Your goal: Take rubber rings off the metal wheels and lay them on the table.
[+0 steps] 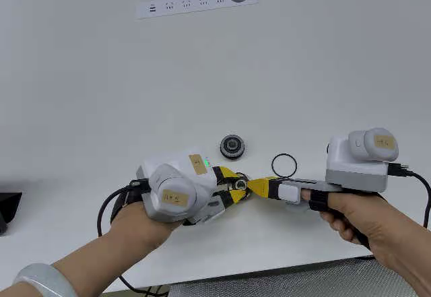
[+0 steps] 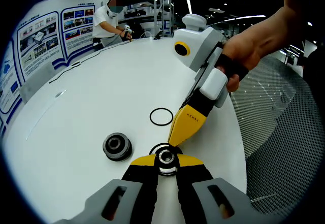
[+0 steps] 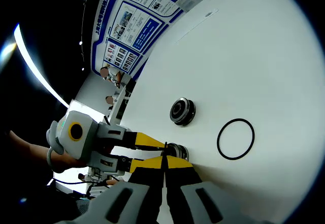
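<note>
Wheel steadied for ring removal.
The left gripper (image 1: 229,184) clamps the metal wheel (image 2: 166,157); the right gripper (image 3: 165,158), jaws pressed together, meets its rim from the right (ring pinched? unclear); a loose rubber ring (image 1: 284,165) lies just beyond.

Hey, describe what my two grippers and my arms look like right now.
Both the left gripper and right gripper have rounded white-grey bodies, yellow-and-black jaws and tan tape labels with handwriting too small to read. A black cable leaves each. The left wrist wears a pale bracelet; the forearms are bare.
</note>
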`<action>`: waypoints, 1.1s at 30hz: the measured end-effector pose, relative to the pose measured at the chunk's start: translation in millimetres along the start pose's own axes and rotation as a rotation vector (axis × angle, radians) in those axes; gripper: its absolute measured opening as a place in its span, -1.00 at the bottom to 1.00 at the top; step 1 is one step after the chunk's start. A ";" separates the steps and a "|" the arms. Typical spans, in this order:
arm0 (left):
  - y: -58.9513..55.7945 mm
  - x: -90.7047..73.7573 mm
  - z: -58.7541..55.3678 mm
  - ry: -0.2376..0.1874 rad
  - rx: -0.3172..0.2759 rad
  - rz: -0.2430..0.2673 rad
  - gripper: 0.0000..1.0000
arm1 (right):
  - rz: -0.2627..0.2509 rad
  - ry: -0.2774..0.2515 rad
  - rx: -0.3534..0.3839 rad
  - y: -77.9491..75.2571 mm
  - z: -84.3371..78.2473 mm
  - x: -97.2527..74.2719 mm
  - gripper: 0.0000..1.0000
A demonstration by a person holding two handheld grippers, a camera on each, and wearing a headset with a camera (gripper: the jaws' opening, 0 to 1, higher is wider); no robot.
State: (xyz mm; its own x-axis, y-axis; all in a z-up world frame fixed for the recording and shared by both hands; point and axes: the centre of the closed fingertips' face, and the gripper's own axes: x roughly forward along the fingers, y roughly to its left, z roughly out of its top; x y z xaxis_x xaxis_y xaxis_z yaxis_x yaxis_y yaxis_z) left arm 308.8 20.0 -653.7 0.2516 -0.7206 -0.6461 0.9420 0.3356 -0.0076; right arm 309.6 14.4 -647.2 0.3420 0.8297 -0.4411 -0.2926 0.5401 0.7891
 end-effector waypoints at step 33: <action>4.1 -20.6 -10.5 -0.024 -0.018 0.043 -0.24 | 0.017 -0.006 0.007 8.3 -1.4 -1.0 -0.96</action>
State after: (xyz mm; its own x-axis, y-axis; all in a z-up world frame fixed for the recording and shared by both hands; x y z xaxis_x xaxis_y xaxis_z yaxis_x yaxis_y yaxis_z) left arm 305.1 42.6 -648.4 0.2975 -0.7192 -0.6279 0.9260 0.3776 0.0063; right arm 305.6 18.3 -640.8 0.3427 0.8380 -0.4247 -0.2921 0.5247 0.7996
